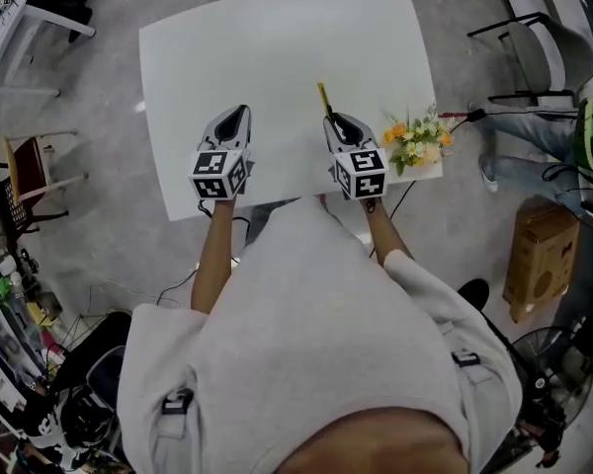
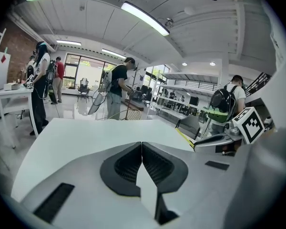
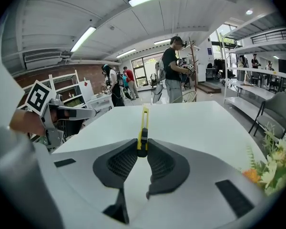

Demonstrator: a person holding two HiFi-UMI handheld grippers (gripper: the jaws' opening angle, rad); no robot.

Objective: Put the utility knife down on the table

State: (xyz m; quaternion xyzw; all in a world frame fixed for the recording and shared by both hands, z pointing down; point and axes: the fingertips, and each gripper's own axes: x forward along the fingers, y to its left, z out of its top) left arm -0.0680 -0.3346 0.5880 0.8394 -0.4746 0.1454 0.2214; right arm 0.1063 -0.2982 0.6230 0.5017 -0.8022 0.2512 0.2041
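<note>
A slim yellow utility knife [image 3: 143,128] with a black slider sticks forward out of my right gripper [image 3: 142,149], whose jaws are shut on its rear end. In the head view the knife [image 1: 323,99] points away from me over the white table [image 1: 277,57], just ahead of the right gripper [image 1: 338,121]. My left gripper [image 1: 239,115] hovers over the table's near left part. In the left gripper view its jaws [image 2: 141,147] meet with nothing between them. The knife's tip [image 2: 183,136] shows at the right there.
A small bunch of yellow and orange flowers [image 1: 415,138] lies at the table's near right corner, close to my right gripper. A black cable [image 1: 460,118] runs off that corner. Chairs, a cardboard box [image 1: 540,255] and people stand around the table.
</note>
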